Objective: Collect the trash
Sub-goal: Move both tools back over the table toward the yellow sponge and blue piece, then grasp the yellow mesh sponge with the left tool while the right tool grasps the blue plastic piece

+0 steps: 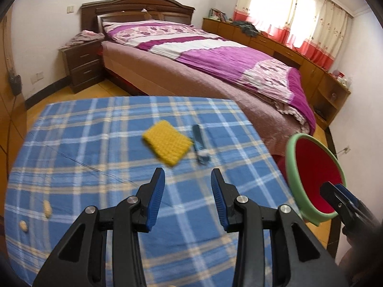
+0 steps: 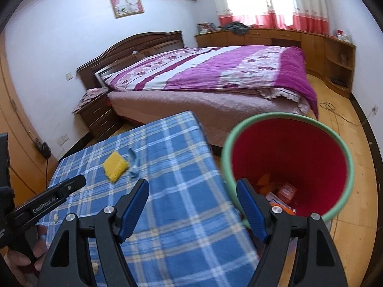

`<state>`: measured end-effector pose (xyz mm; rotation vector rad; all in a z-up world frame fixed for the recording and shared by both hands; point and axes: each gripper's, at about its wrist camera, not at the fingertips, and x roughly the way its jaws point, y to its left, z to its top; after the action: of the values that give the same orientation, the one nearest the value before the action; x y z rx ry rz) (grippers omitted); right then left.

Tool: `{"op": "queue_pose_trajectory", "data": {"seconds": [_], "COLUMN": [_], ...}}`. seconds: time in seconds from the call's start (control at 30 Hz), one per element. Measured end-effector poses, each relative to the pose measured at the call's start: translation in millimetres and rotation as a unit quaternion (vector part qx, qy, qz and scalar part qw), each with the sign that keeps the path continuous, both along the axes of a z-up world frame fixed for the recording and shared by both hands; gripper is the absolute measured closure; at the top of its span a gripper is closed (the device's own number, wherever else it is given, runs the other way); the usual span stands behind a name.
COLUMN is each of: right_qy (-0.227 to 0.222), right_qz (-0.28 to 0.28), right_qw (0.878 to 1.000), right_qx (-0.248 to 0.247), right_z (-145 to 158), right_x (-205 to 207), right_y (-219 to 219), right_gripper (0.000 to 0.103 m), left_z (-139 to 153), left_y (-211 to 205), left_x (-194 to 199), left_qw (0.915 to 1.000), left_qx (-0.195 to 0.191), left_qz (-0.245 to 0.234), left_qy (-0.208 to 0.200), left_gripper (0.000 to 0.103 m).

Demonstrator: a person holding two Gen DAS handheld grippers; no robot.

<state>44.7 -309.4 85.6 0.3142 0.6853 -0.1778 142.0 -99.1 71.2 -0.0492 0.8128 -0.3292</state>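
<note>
Trash: small tan peanut-like scraps [image 1: 47, 208] lying on blue plaid tablecloth [image 1: 95, 129], near left edge. Left gripper [image 1: 188, 186] spread wide, holding nothing; right gripper [image 2: 192, 197] also agape, straddling rim of red green-rimmed plastic bin [image 2: 311, 148]. Best: swing left, descend squarely, pinch gently.

Both wrist views low over the checked table [image 1: 95, 143], facing the bed [image 1: 215, 55]; right view nearer the bin [image 2: 287, 162].

Home bedroom, double bed [image 1: 205, 55] with purple floral quilt at frame centre, dark nightstand [image 1: 82, 64] left, curtained window [image 1: 294, 12] upper right, framed portrait [image 2: 125, 1] on wall
</note>
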Motion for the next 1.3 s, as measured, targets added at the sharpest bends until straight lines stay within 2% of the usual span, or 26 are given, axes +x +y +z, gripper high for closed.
{"op": "queue_pose_trajectory", "data": {"seconds": [0.3,0.57,0.93,1.17,1.27,1.3], "right_qy": [0.0,0.021,0.061,0.084,0.088,0.089], "right_qz": [0.047,0.085,0.112,0.117,0.116,0.116], "right_qw": [0.999,0.996,0.992,0.989,0.989,0.989], "right_qx": [-0.005,-0.006,-0.021,-0.019,-0.028,-0.028], "right_z": [-2,-33,-77,-89,-90,-90], "right_x": [46,98,145,160,162,162], "right_y": [39,72,89,92,92,92], "right_gripper": [0.025,0.026,0.047,0.058,0.067,0.074], "left_z": [-12,-29,-57,-57,-55,-54], "left_y": [38,58,70,71,66,65], "left_x": [32,53,70,73,72,72], "left_qw": [0.999,0.997,0.9952,0.9952,0.9957,0.9959], "left_qx": [0.013,0.029,0.017,0.019,0.019,0.02], "left_qz": [0.041,0.07,0.086,0.085,0.077,0.074], "left_qy": [0.01,0.018,0.042,0.045,0.048,0.048], "left_gripper": [0.063,0.063,0.063,0.063,0.063,0.063]}}
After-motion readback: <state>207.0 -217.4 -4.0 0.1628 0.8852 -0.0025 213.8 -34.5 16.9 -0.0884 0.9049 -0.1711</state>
